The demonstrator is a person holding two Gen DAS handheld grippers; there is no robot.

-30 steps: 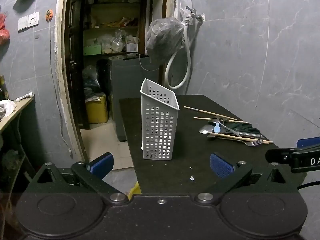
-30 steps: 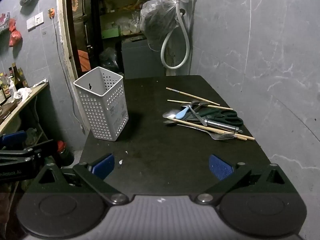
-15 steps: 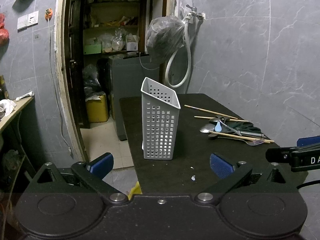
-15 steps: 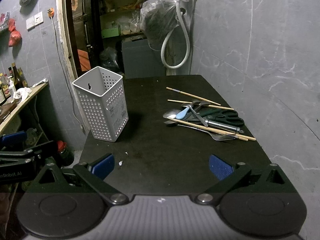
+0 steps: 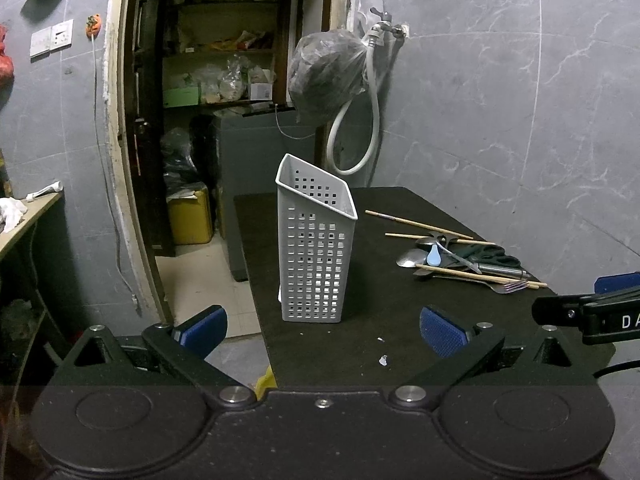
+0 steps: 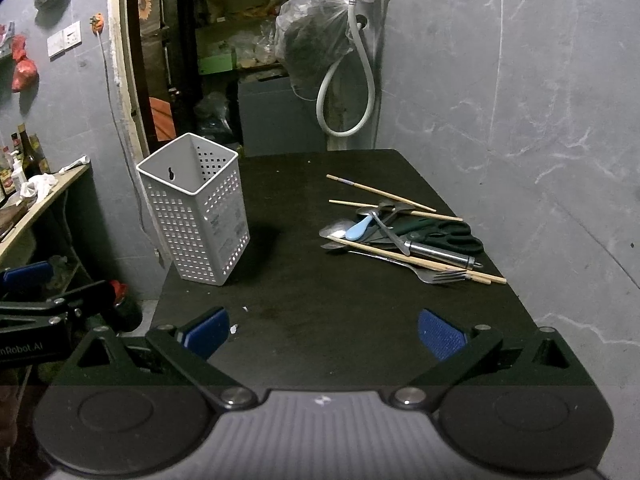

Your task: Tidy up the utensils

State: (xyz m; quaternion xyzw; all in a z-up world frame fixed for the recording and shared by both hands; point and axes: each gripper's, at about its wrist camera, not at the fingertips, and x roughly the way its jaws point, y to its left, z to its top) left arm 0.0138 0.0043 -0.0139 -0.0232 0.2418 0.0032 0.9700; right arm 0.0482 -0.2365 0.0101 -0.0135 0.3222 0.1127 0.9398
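Progress: none sorted | caddy empty | utensil pile loose on bench | left tongs, right tongs spread apart, empty

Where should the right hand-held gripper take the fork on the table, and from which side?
Probably at the neck of the fork, just behind the tines, coming from above and from the near side. That end sticks out of the pile toward the table's near edge, while its handle runs under a chopstick.

White perforated caddy stands upright and empty, well apart from the heaped utensils at right
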